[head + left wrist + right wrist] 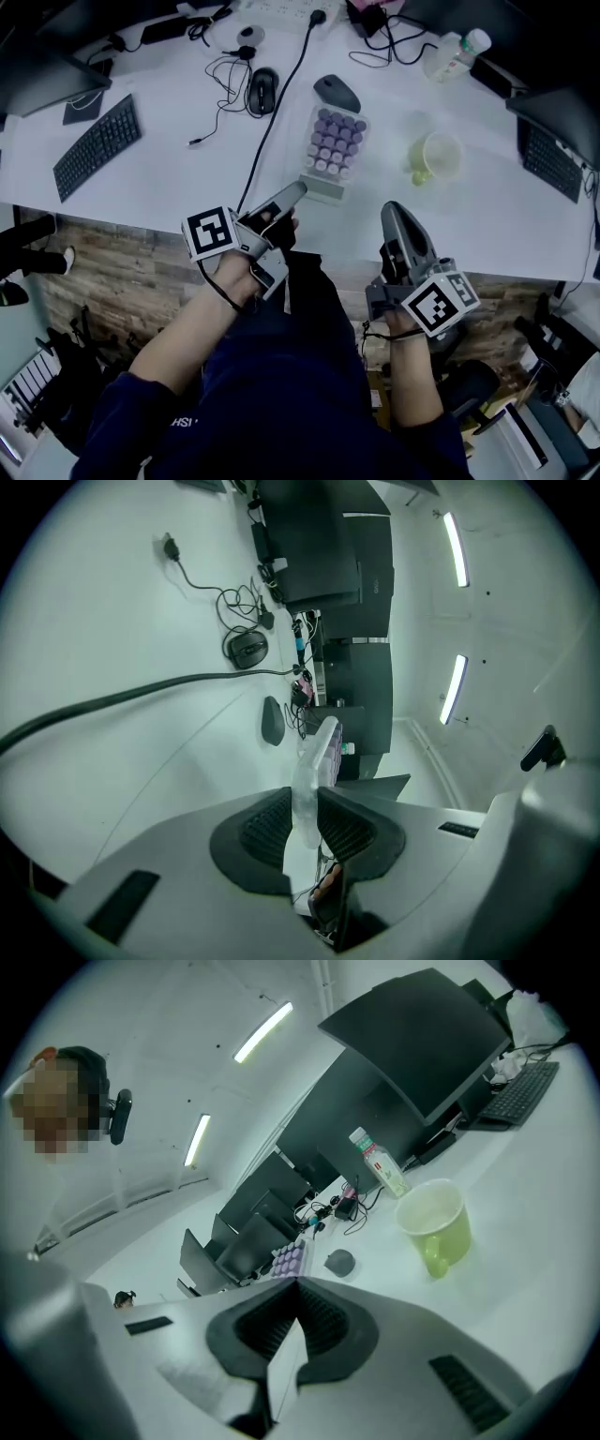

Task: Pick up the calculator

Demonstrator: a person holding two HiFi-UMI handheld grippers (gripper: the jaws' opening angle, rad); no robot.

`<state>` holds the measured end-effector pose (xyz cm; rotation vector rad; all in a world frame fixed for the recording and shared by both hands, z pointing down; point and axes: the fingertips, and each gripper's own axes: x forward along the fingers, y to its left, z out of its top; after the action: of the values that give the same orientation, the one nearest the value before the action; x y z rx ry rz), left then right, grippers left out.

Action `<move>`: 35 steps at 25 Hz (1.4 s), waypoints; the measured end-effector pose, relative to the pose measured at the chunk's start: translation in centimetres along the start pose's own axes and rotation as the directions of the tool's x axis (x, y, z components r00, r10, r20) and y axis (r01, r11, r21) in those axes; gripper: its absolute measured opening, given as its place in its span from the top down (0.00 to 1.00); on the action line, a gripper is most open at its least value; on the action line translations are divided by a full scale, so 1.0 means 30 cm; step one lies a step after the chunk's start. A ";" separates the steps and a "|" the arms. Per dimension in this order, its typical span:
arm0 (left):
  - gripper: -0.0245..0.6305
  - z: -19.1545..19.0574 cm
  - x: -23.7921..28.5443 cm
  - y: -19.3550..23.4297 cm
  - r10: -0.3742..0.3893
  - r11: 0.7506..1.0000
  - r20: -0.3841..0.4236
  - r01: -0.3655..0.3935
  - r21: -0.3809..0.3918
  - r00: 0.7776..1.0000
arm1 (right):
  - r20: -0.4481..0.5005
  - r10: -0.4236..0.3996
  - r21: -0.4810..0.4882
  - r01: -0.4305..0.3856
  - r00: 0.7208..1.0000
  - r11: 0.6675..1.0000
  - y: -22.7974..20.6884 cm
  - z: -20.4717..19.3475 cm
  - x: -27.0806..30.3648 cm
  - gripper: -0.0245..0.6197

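Observation:
The calculator, pale with round purple keys, is at the middle of the white desk. My left gripper reaches its near left corner. In the left gripper view the calculator runs edge-on away from the left gripper, whose pads are shut on its clear rim. Whether it is off the desk I cannot tell. My right gripper hovers at the desk's front edge, right of the calculator, fingers together and holding nothing. In the right gripper view its jaws look closed and the calculator lies just beyond.
A green mug stands right of the calculator. A grey mouse lies behind it, a black mouse further left. A black cable crosses the desk near the left gripper. Keyboards lie at both sides; a bottle at the back.

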<state>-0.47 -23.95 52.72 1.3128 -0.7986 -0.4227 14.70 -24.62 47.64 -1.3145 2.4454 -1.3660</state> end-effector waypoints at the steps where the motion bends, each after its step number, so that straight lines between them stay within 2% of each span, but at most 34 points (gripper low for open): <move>1: 0.81 0.010 -0.002 -0.020 -0.009 1.000 0.003 0.009 0.008 1.000 | 0.008 0.004 -0.006 -0.004 1.000 1.000 0.013 0.011 -0.001 0.96; 15: 0.81 0.090 -0.053 -0.322 -0.157 0.983 0.022 0.154 0.104 0.987 | 0.100 0.057 -0.087 -0.048 0.993 0.995 0.210 0.155 -0.040 0.96; 35: 0.81 0.199 -0.142 -0.661 -0.323 0.923 0.003 0.314 0.221 0.947 | 0.210 0.128 -0.209 -0.084 0.969 0.974 0.470 0.349 -0.046 0.96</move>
<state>-4.53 -29.76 32.80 1.6542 -0.6772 -0.6341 10.72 -27.23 30.68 -1.2723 2.5053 -0.9144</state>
